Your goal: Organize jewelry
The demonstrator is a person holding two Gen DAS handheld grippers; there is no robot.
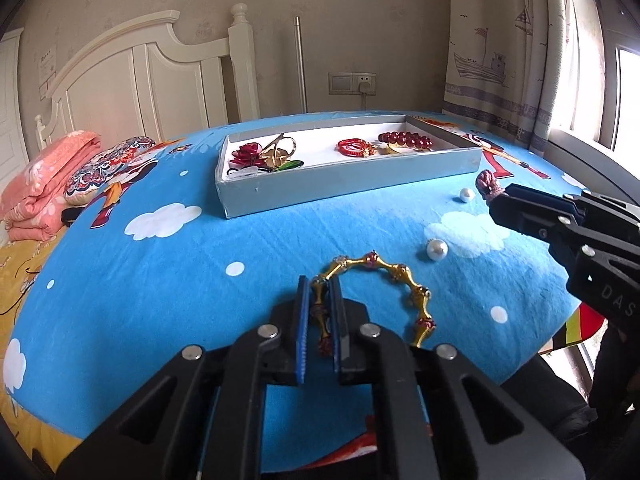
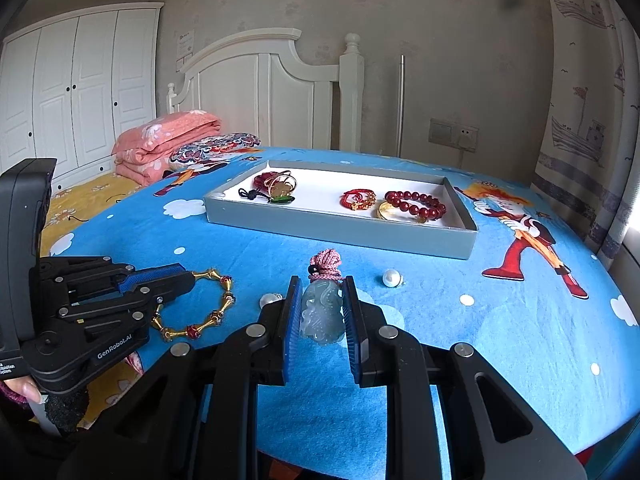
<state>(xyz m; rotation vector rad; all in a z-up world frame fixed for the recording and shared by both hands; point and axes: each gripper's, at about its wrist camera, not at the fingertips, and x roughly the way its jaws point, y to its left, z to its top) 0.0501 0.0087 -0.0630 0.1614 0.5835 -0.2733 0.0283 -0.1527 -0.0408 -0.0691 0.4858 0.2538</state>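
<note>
Left gripper (image 1: 320, 300) pinched tight on gold bracelet (image 1: 384, 276); right gripper (image 2: 322, 304) clamped on jade pendant (image 2: 322, 312), right of the bracelet.

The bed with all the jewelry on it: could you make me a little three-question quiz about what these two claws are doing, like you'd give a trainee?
1. True or false: the left gripper is shut on the gold bracelet.
2. What does the right gripper hold?
A. a loose pearl
B. the jade pendant with its pink cord
C. the red bead bracelet
3. Fill in: the red bead bracelet already lies in the grey ____, while two pearls lie on the blue bedsheet.

Key
1. True: its blue pads clamp one side of the bracelet.
2. B.
3. tray.
</note>
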